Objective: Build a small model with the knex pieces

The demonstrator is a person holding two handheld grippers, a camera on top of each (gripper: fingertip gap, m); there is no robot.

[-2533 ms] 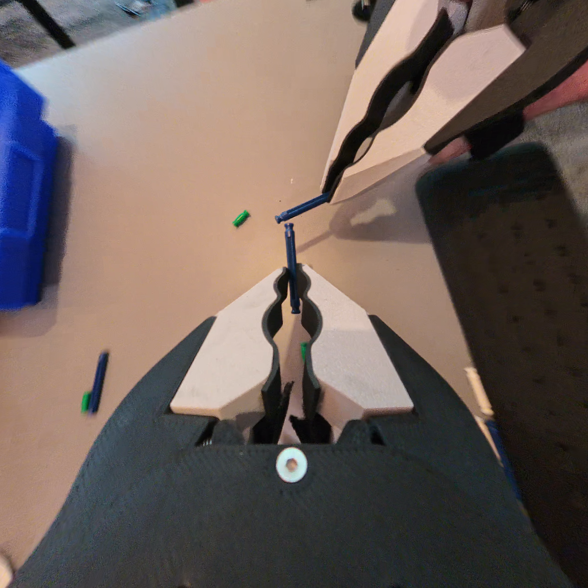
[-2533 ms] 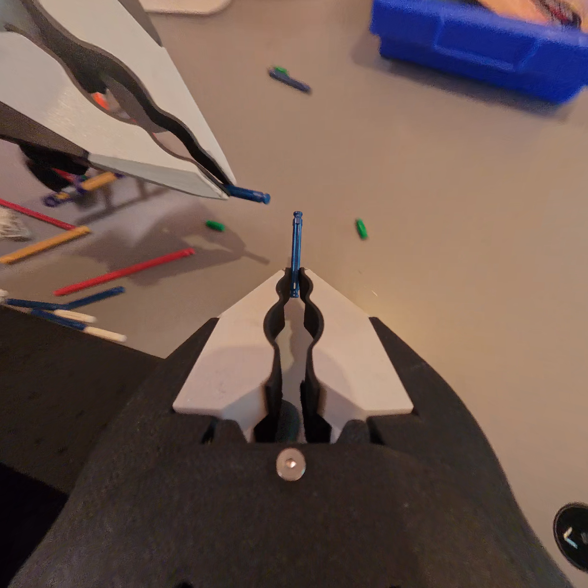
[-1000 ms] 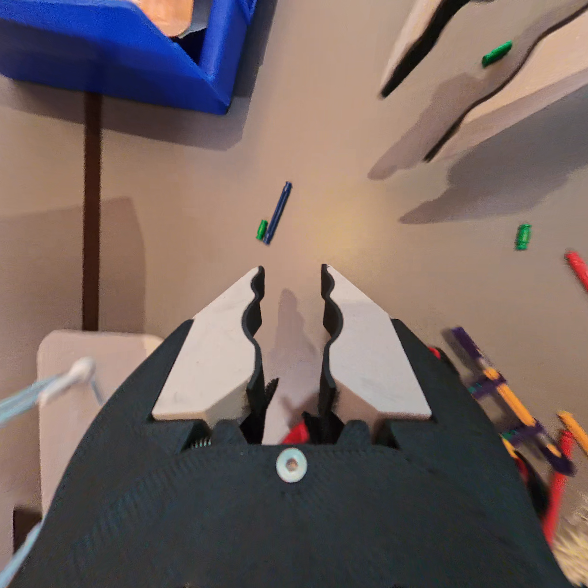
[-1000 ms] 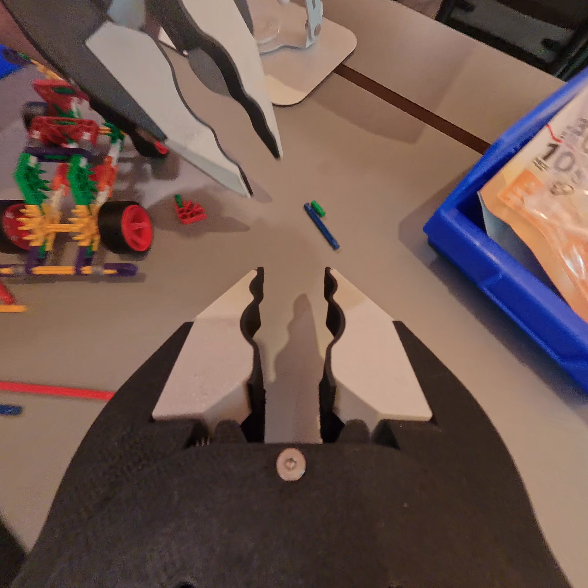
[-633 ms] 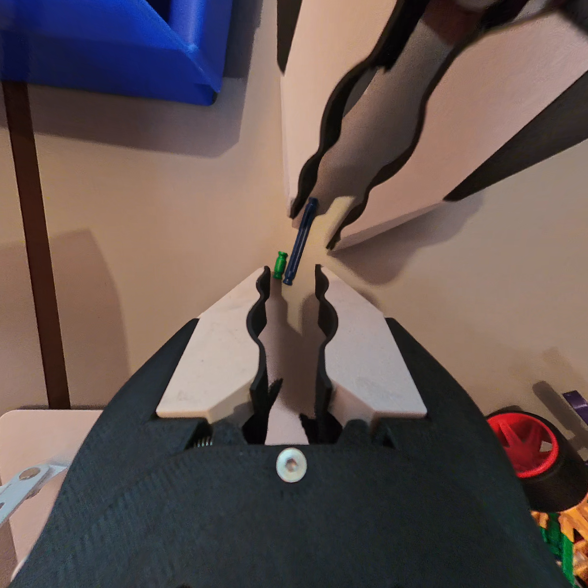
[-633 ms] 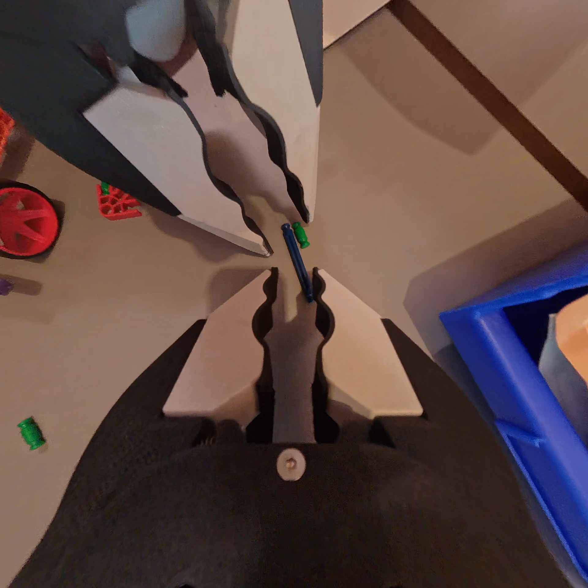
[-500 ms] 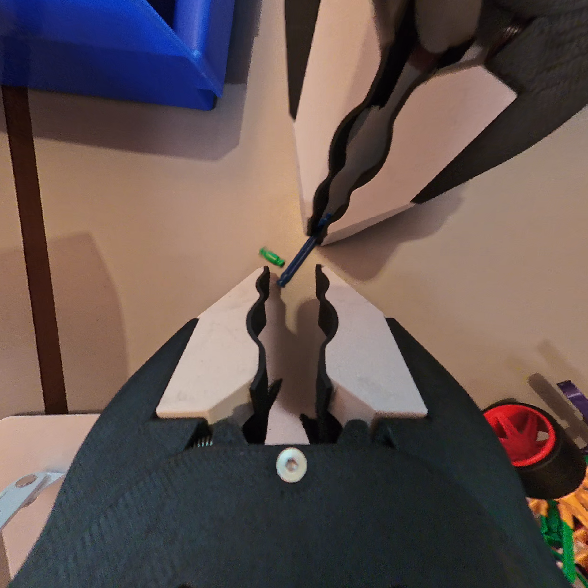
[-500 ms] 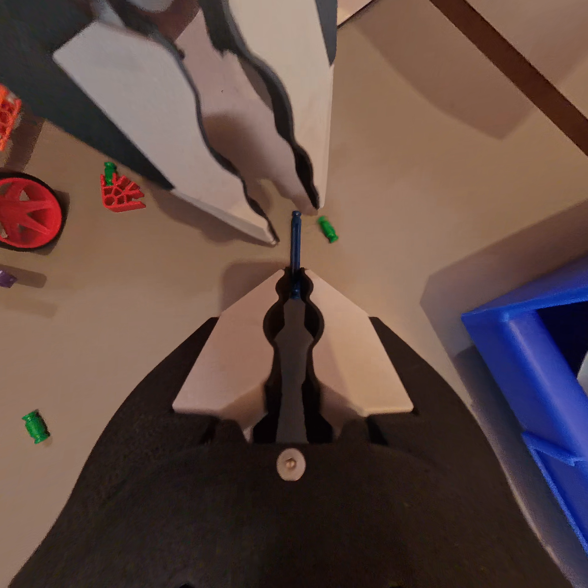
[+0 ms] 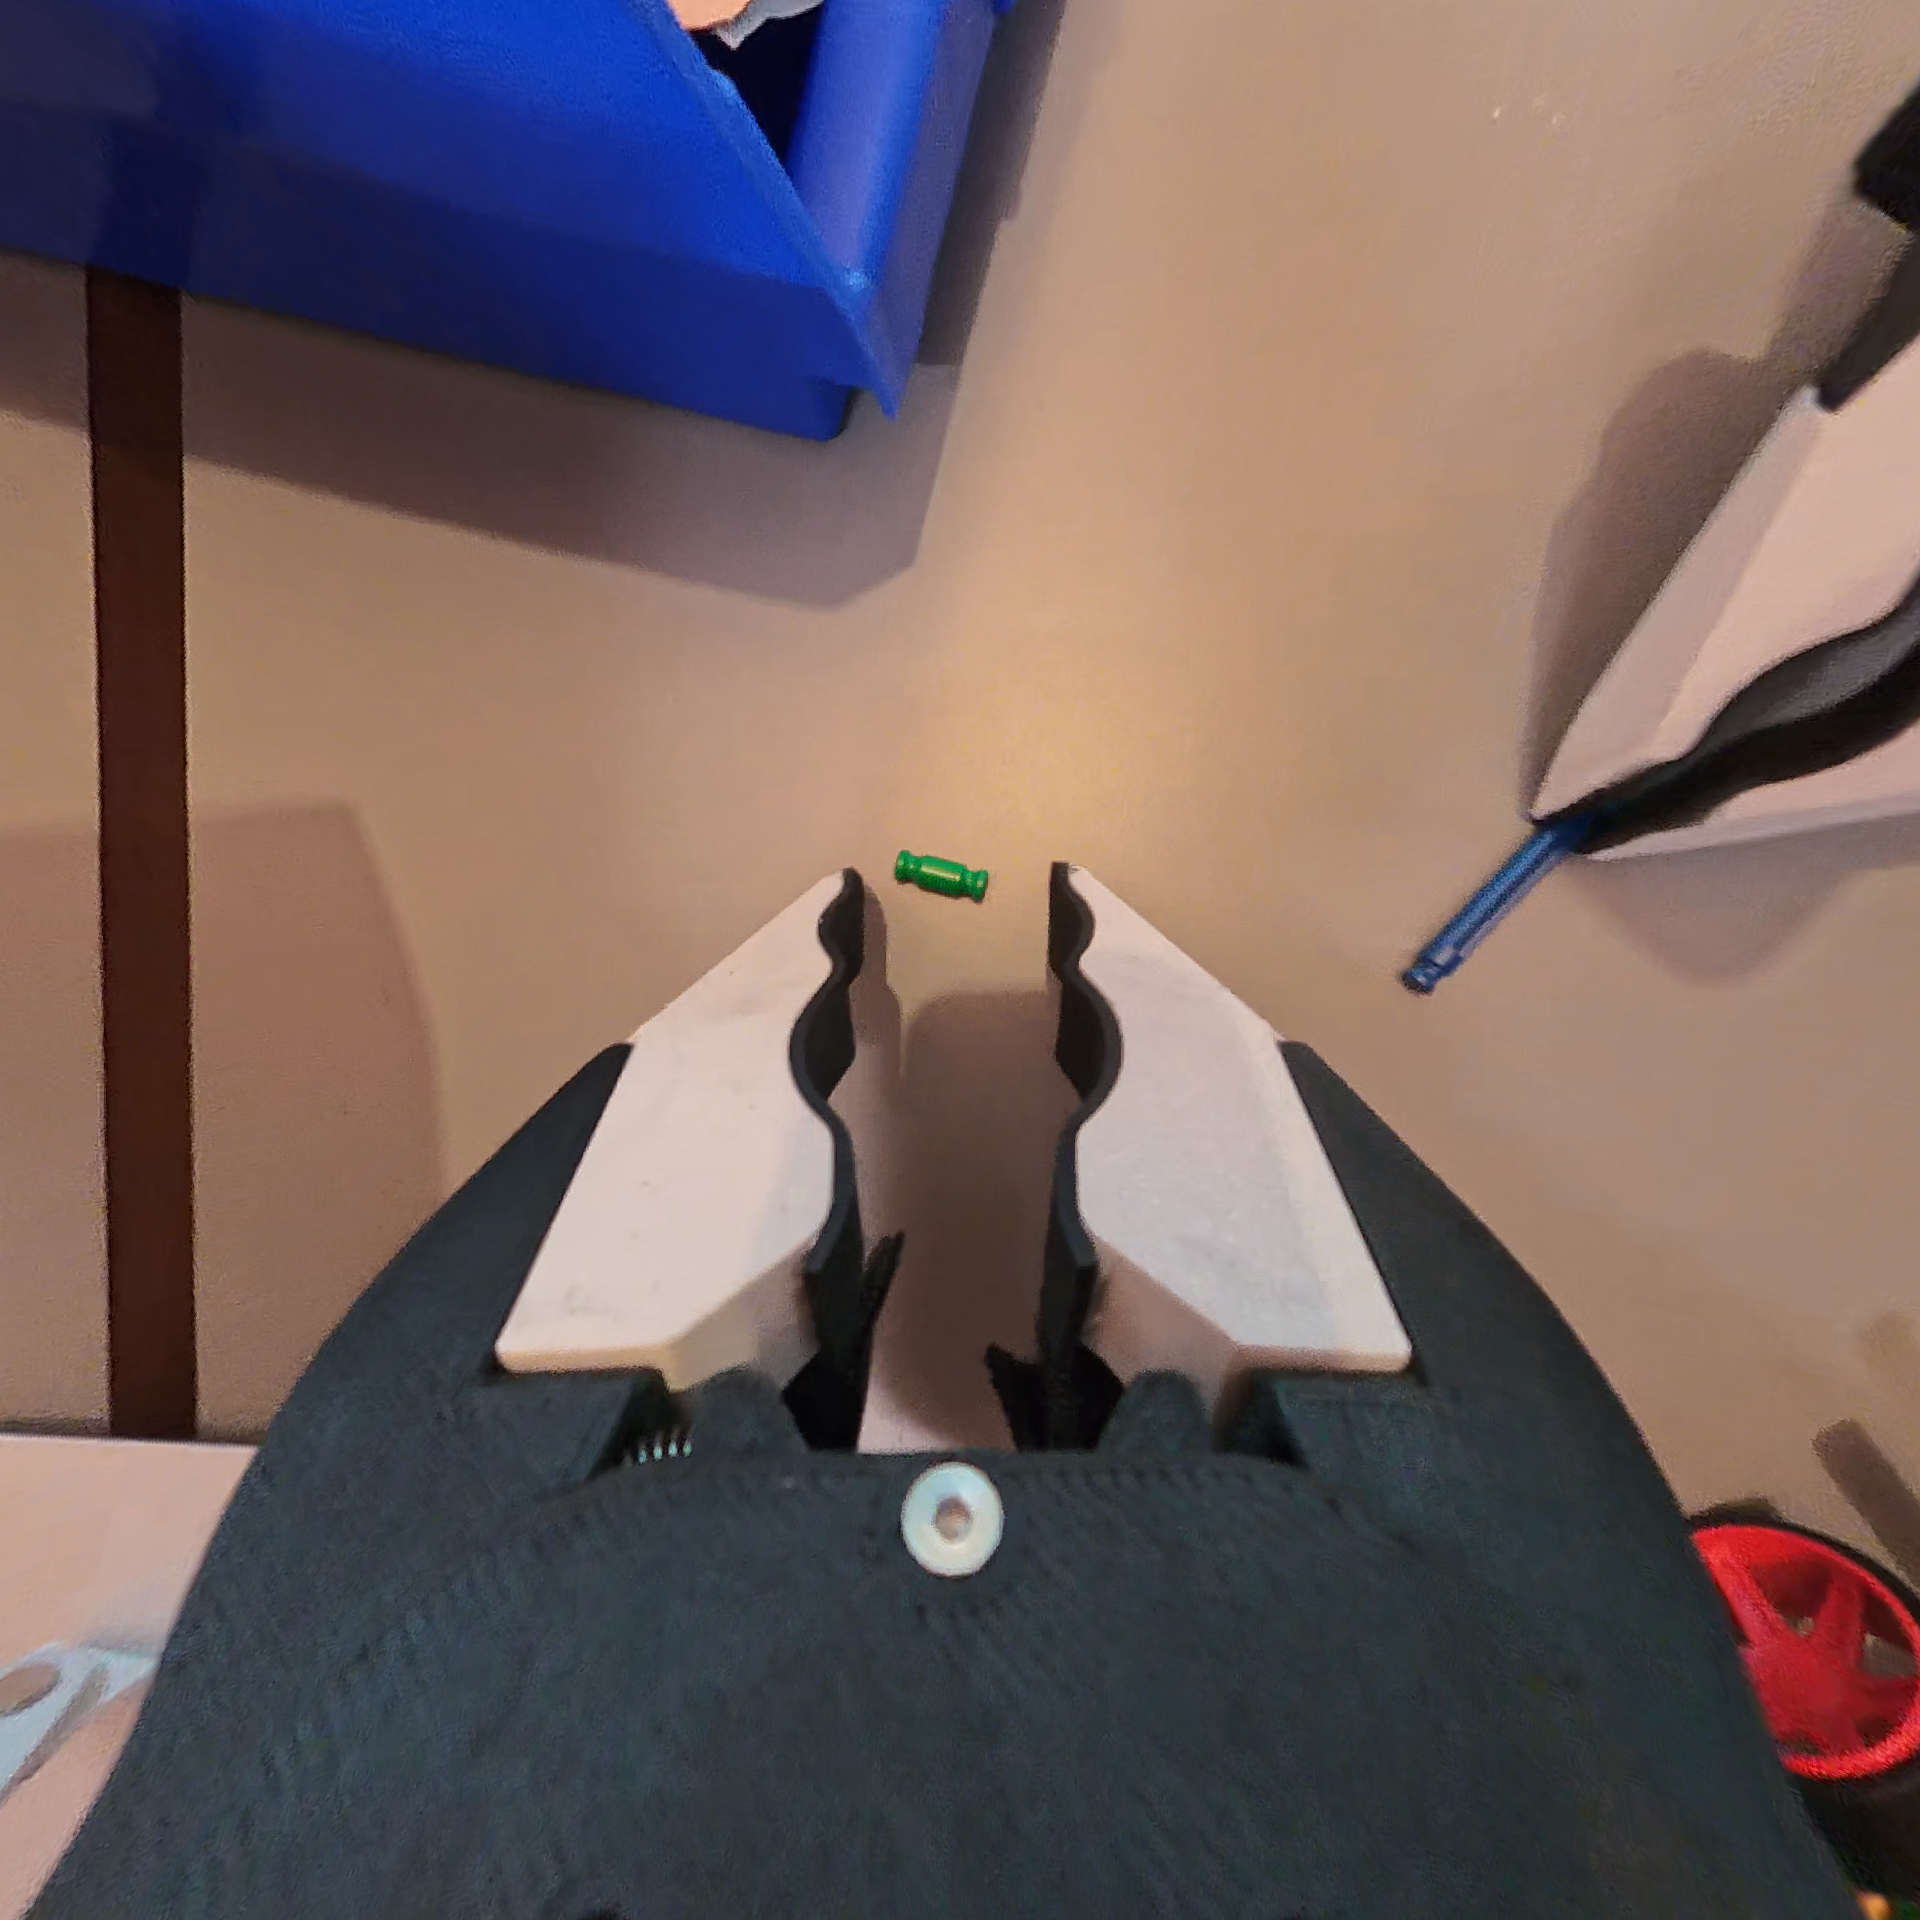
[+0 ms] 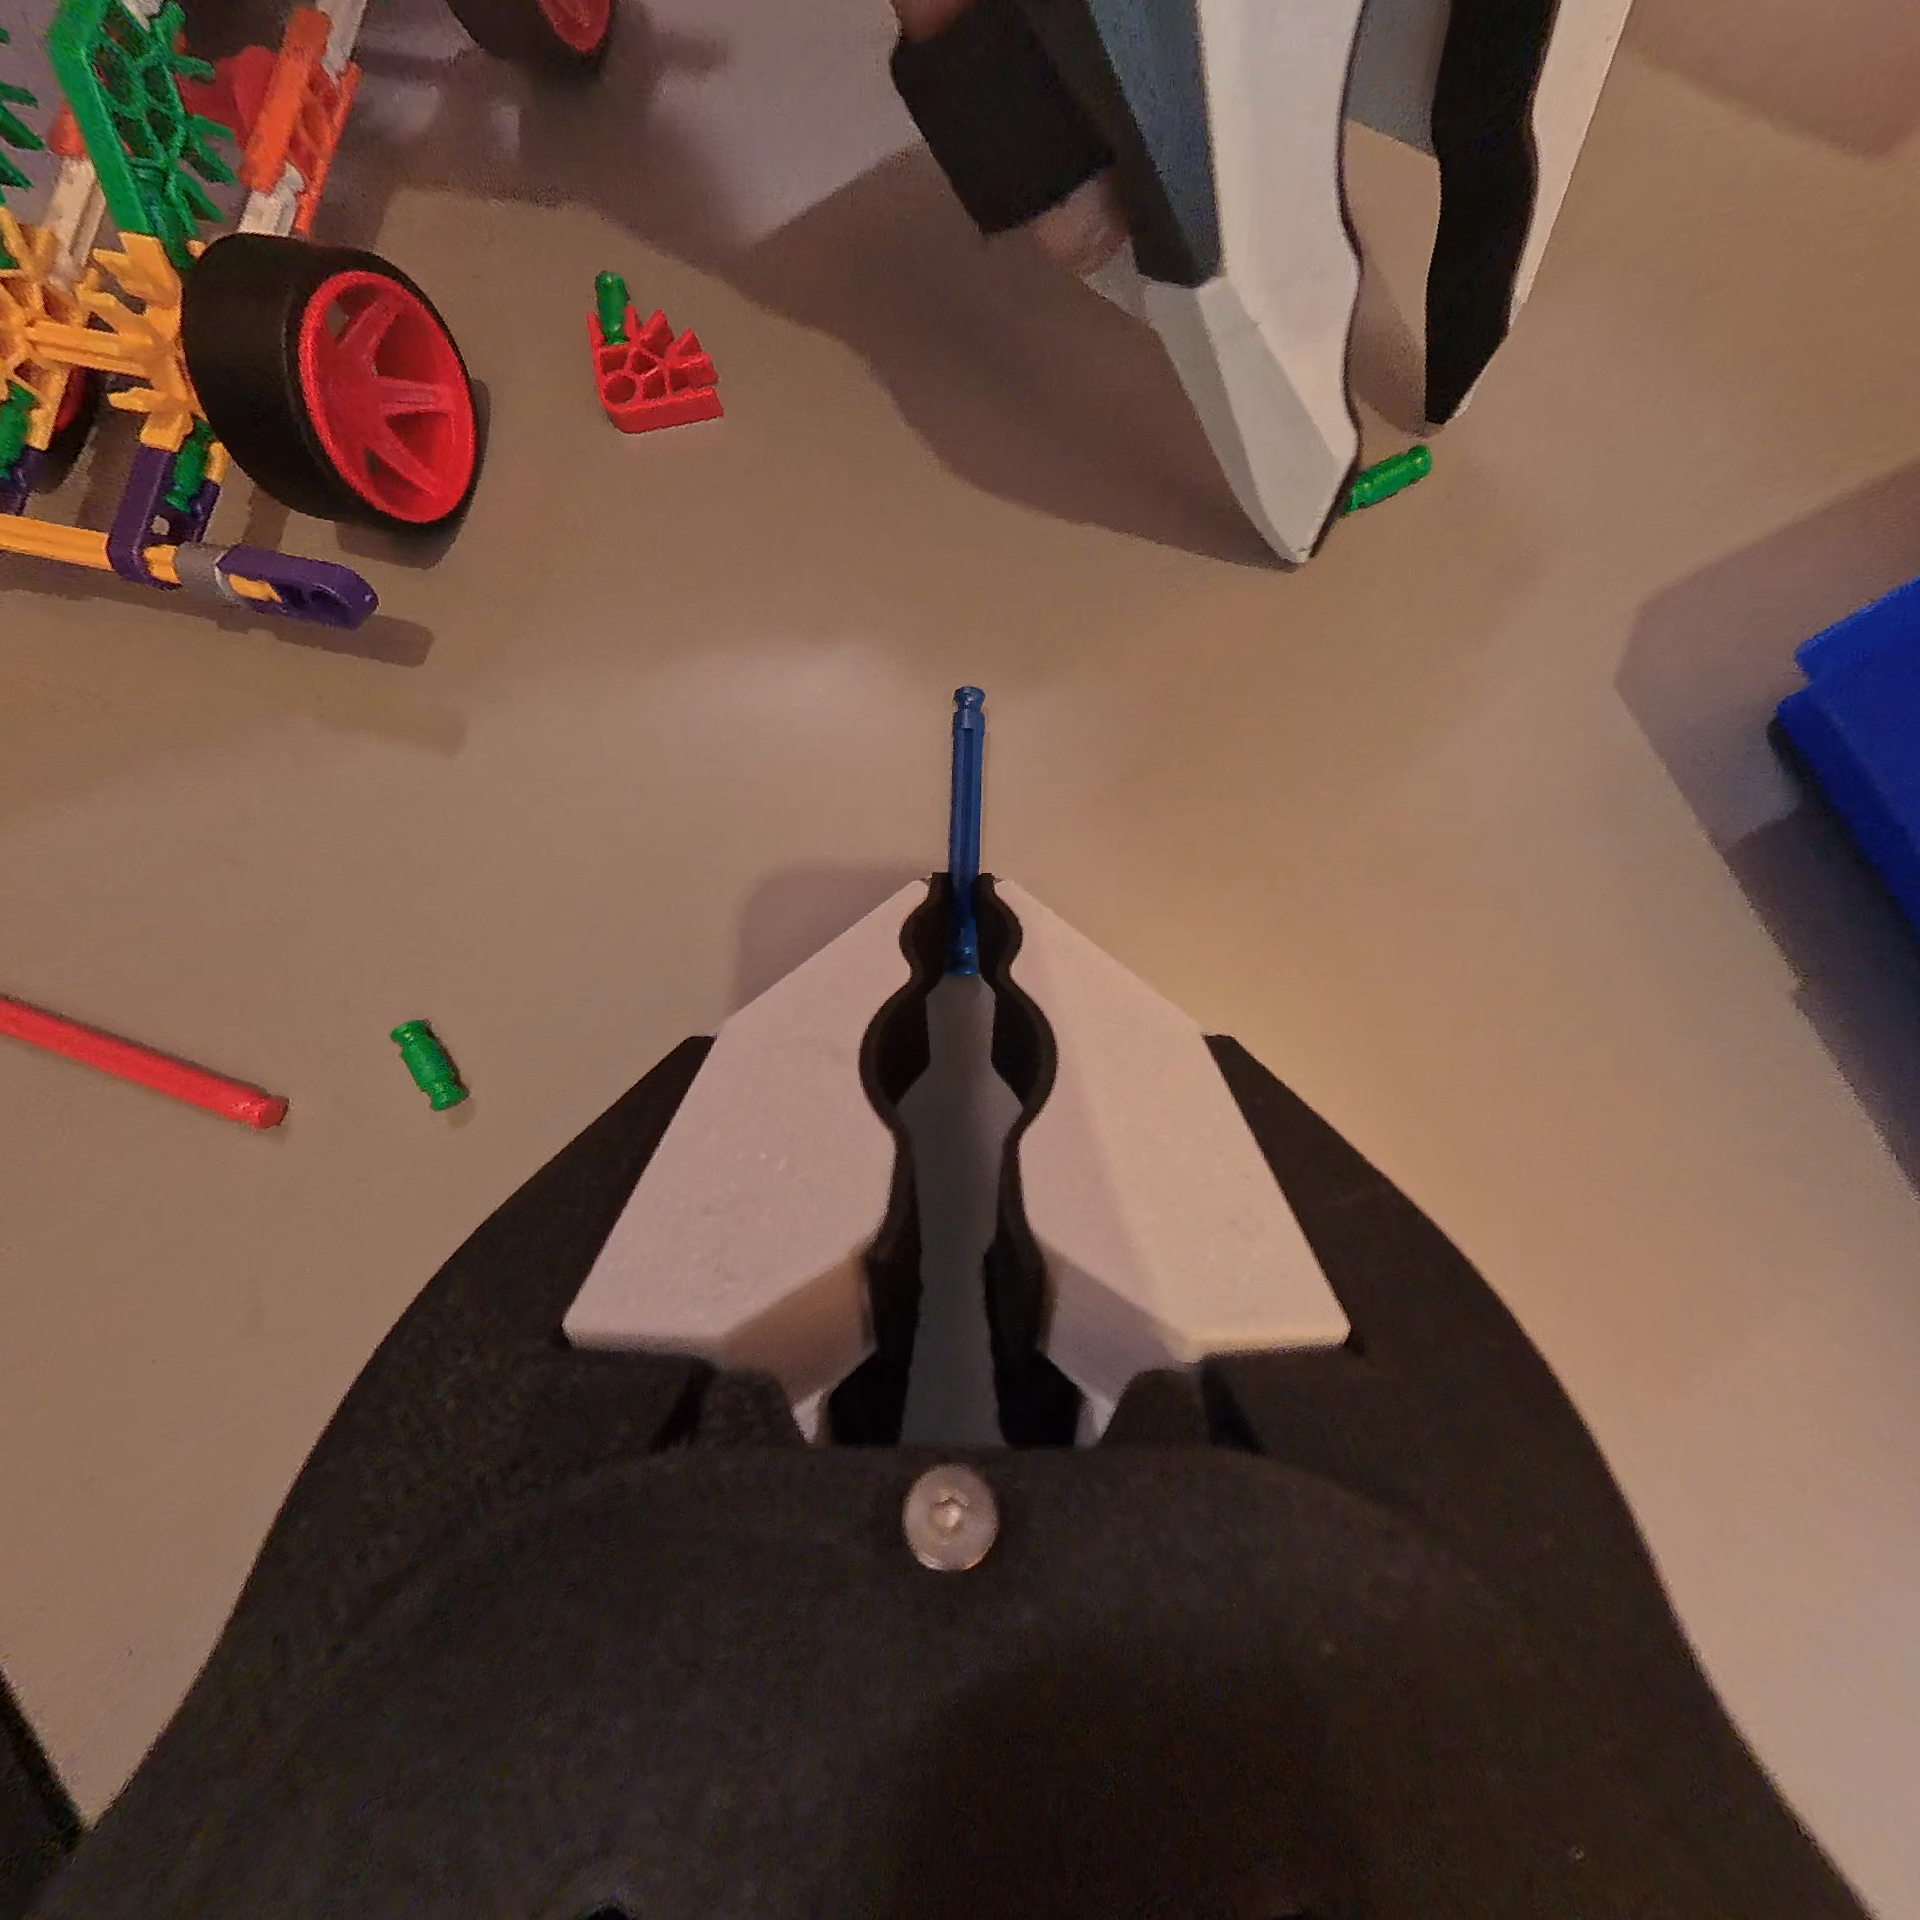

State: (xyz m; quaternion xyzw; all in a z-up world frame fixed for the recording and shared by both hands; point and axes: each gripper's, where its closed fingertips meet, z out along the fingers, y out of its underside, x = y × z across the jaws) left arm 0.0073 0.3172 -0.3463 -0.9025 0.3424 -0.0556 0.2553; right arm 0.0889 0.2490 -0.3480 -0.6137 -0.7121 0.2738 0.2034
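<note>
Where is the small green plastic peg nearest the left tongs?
Left wrist view: the small green plastic peg lies on the tan table, just beyond the open left tongs.

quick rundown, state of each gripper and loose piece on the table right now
left gripper: open, tips either side of a green peg
green peg: lying flat on the table
right gripper: shut on the blue rod
blue rod: pinched at one end, sticking forward
blue bin: resting on the table

Beige table [image 9: 1351,416] with blue bin [image 9: 416,156], green pegs [image 9: 940,876], toy car [image 10: 208,364]
</note>
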